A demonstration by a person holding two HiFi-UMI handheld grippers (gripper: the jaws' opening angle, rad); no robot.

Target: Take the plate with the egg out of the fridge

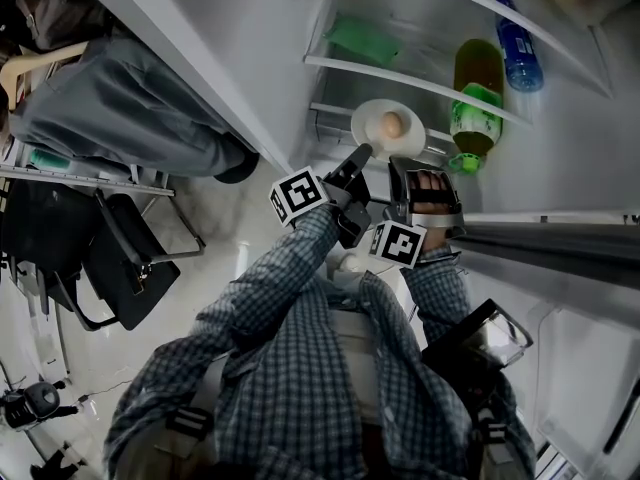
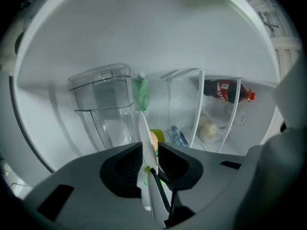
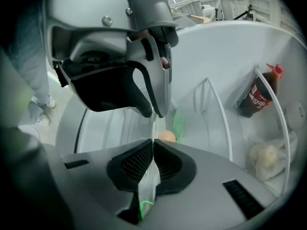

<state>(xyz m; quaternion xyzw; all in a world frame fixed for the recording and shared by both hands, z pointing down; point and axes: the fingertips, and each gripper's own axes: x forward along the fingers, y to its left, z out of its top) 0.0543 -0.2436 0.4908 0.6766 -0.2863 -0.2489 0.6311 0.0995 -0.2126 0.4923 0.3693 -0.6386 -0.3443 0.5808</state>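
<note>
A white plate point(image 1: 375, 116) carrying a brown egg point(image 1: 392, 124) hangs in front of the open fridge's middle shelves. Both grippers hold its near rim. My left gripper point(image 1: 362, 154) is shut on the rim's left side, my right gripper point(image 1: 402, 164) on its right side. In the left gripper view the plate point(image 2: 143, 128) stands edge-on between the closed jaws of the left gripper point(image 2: 150, 150), with the egg point(image 2: 153, 140) just beyond. In the right gripper view the right gripper point(image 3: 152, 145) clamps the plate's rim point(image 3: 148, 181); the egg point(image 3: 167, 136) peeks above, under the left gripper point(image 3: 158, 110).
The fridge holds a green bottle point(image 1: 476, 98), a blue bottle point(image 1: 520, 53), a green packet point(image 1: 362, 40), a glass shelf point(image 1: 420, 83), a cola bottle point(image 2: 225, 91) and a clear bin point(image 2: 103, 104). The fridge door point(image 1: 560, 248) stands at the right. A seated person point(image 1: 110, 108) and a chair point(image 1: 120, 258) are left.
</note>
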